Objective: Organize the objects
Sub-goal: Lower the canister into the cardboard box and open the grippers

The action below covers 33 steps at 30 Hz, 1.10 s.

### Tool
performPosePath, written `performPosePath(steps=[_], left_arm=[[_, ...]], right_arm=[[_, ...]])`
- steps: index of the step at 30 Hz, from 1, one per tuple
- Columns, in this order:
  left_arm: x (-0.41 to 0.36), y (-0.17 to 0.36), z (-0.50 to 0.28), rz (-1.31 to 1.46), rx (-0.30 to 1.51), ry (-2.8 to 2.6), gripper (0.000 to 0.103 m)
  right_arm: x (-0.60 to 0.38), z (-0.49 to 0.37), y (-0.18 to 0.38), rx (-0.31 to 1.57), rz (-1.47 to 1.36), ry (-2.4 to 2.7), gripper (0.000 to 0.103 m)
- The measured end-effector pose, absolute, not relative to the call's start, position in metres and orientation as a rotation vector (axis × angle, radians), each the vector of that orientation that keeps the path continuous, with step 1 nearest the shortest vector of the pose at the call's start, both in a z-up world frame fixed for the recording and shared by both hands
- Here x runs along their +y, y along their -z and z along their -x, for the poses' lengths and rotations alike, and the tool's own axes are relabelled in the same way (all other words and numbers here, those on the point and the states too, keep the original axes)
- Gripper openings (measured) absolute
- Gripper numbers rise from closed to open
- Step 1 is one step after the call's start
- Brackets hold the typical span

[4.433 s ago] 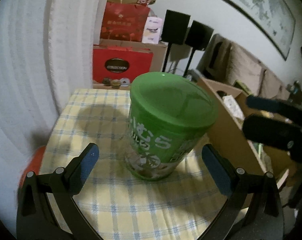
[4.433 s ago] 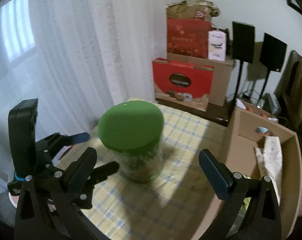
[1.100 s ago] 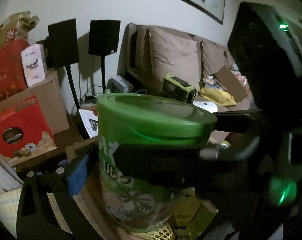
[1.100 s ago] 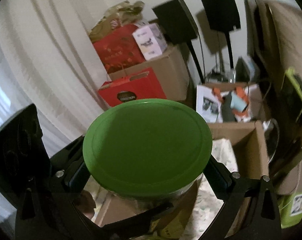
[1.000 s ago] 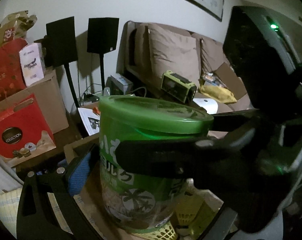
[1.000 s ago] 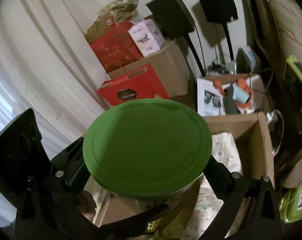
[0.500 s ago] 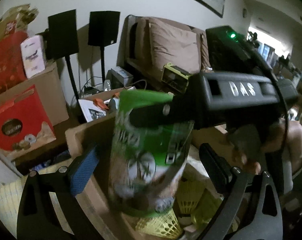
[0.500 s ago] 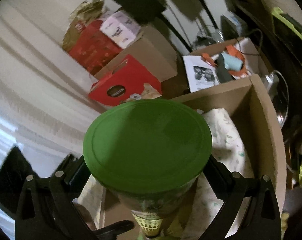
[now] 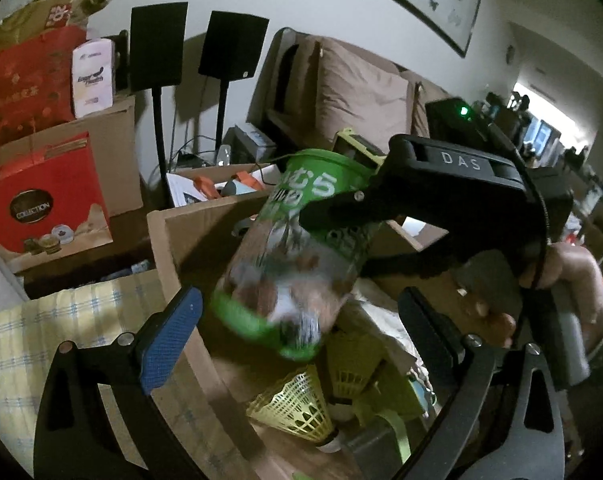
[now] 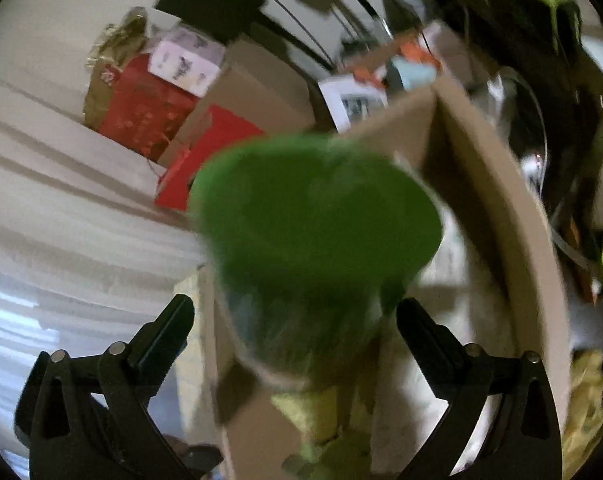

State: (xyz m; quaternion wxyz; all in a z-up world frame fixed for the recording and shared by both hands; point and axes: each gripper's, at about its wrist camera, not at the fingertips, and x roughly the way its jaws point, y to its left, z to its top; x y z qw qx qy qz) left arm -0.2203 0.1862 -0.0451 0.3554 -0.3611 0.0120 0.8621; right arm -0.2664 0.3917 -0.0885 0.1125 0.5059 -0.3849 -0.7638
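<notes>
Left hand-held gripper (image 9: 297, 332) nearest the left wrist camera: fingers spread wide, nothing between them, blue pad (image 9: 169, 340) on the left finger showing. Just beyond it the green-lidded jar (image 9: 297, 248), tilted with its lid end up and toward the right, base blurred, over the open cardboard box (image 9: 189, 236). The right hand-held gripper (image 9: 341, 236) comes in from the right side of that view, its black fingers crossing the jar's upper body; a hand (image 9: 565, 280) holds its handle. Whether those fingers actually press the jar I cannot tell from here.

Right wrist view is heavily blurred: right hand-held gripper (image 10: 297, 320) fingers wide apart at the bottom, the jar's green lid (image 10: 313, 216) above and between them, jar body hanging below the lid. Contact with the fingers not clear, so grip cannot be told. The cardboard box (image 10: 501, 200) sits below and behind the jar.

Inside the box under the jar: yellow mesh basket (image 9: 297, 404) and yellow-green items. Left of the box, a checked cloth on the worktop (image 9: 41, 328). Farther back: red gift box (image 9: 41, 208), brown cartons, two black speakers (image 9: 233, 46) on stands, a sofa with cushions (image 9: 357, 92), framed picture on the wall.
</notes>
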Motion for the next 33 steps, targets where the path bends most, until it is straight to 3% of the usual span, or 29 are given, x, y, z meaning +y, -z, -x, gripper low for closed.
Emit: performPosePath(steps=[6,19,33], left_arm=[[0.184,0.040,0.219,0.927,0.027,-2.228,0.099],[0.161,0.029,0.214,0.974,-0.075,-2.256,0.099],[0.130,0.011,0.175,0.993,-0.056,-2.343,0.102]], right_arm=[[0.392,0.253,0.084,-1.059,-1.496,2.254,0.102],[0.359,0.216,0.026,-0.647,-1.363,2.465,0.102],[0.344,0.174,0.023,-0.489,-1.305,2.559,0.102]])
